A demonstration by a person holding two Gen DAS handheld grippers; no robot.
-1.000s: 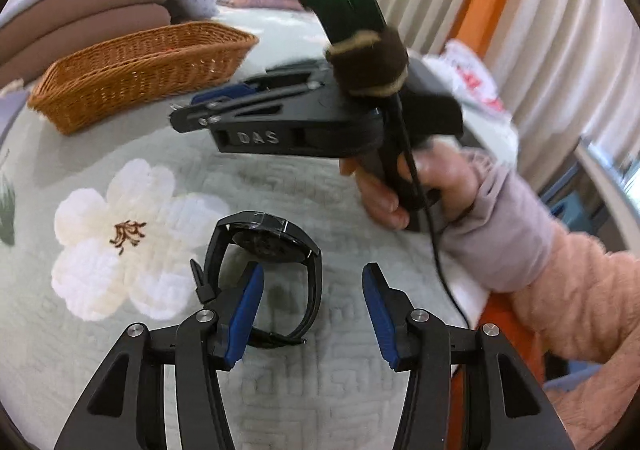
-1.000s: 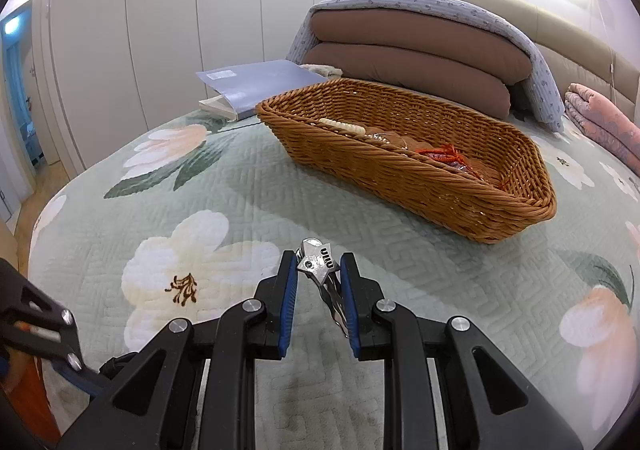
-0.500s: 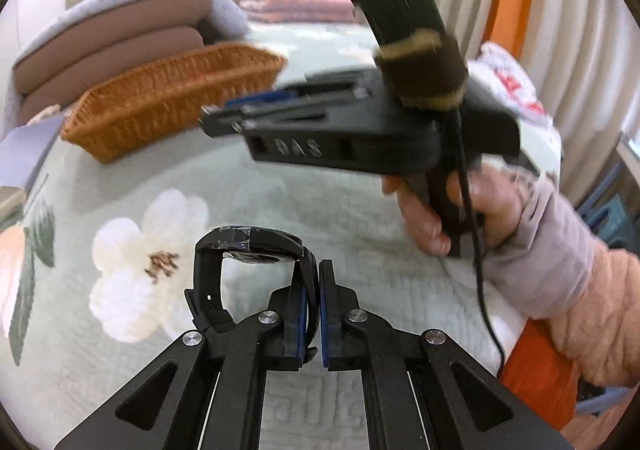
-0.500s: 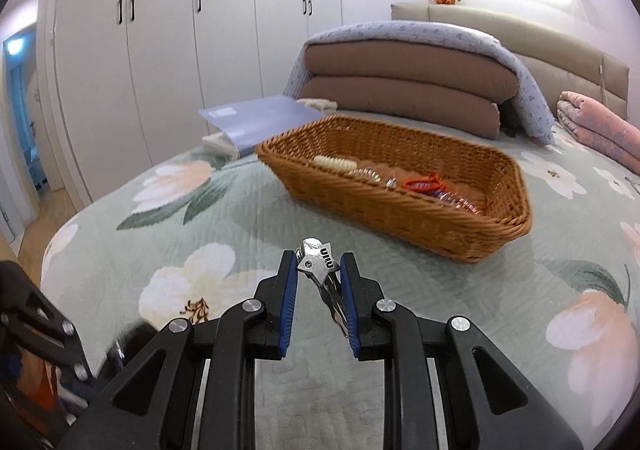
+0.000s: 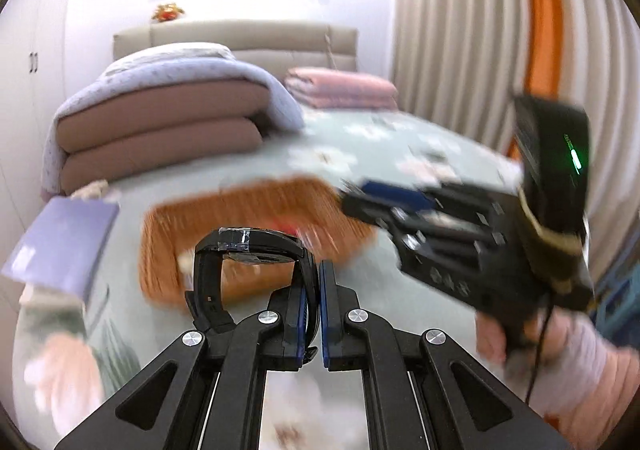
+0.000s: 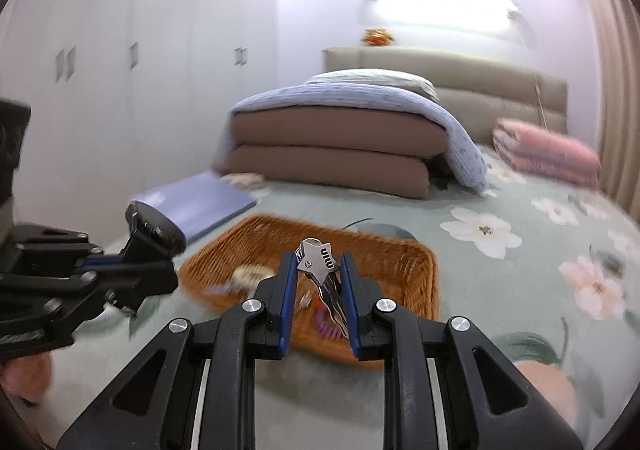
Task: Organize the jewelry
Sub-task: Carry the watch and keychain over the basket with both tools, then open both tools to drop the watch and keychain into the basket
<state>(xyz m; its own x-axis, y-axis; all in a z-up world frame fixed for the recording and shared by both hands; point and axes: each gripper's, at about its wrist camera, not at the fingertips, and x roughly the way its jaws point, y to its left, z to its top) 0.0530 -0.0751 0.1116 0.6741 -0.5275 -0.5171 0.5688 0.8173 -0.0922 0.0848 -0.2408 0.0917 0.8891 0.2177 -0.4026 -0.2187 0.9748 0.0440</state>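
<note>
So I'm carrying two pieces at once here. Nearest to me, the left gripper (image 5: 314,314) is pinching the strap of a black watch (image 5: 248,246), jaws closed right down on the band, with the watch loop sticking up and out to the left of the fingers. The right gripper (image 6: 318,290) is clamping a silver clasp piece with a star-shaped tab (image 6: 318,260), its long axis running roughly along the fingers and pointing forward.

What matters now is the wicker basket (image 6: 404,254) sitting on the bed (image 6: 520,290): it's lying straight ahead of and below both grippers, long side running across my view. From the right wrist camera the star piece is lining up over the basket's near rim, so I'm guessing the right one is nearer to a drop; the left is coming in from the basket's left side.

The right view is showing me stuff already inside the basket, a pale beaded thing (image 6: 250,274) and something red and purple, but blurry. The left view is too smeared for that, though it's showing the watch grip clearly. Past the basket there's a blue folder (image 6: 200,205), then folded bedding (image 6: 332,141) up by the headboard.
</note>
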